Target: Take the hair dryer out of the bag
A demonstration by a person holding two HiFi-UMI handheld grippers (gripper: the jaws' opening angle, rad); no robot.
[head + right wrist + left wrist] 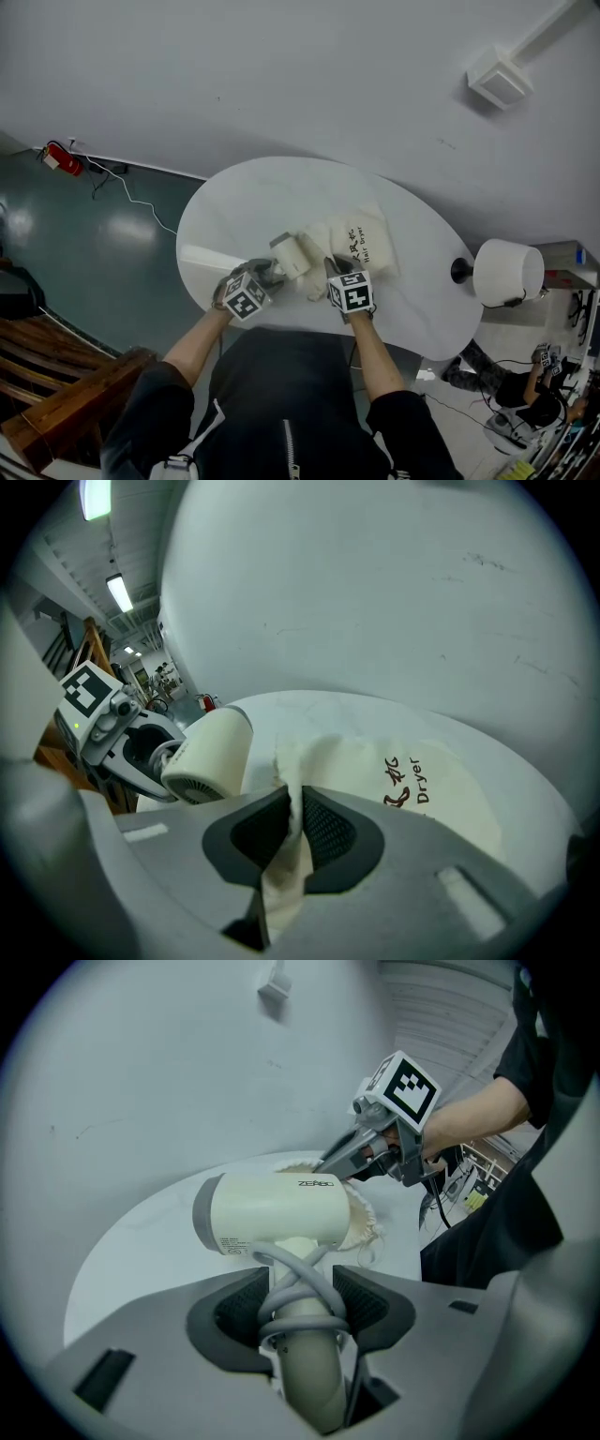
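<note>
Left gripper (274,272) is clamped on the handle of the cream hair dryer (277,1211), its pads pressing either side of the grey cord (298,1288) wound round that handle. The dryer's barrel lies crosswise above the jaws, at centre frame in the left gripper view. Its right-hand end is at the ruffled mouth of the bag (412,780); whether that end is inside the mouth I cannot tell. The right gripper (335,269) has its jaws nearly together, pinching a fold of the bag's cream cloth near that mouth. The rest of the bag lies flat, its dark print facing up.

Both things are at the near edge of a white oval table (244,202), bare apart from them. Behind it runs a plain white wall with a small white fixture (500,80) at the head view's upper right. A grey-green glossy floor (56,244) fills the left of that view, with a red fire extinguisher (61,159) and a white cable (131,199) by the wall. Wooden slats (56,375) show at lower left. A white lampshade (506,272) stands right of the table, and another person (530,398) is at the lower right corner.
</note>
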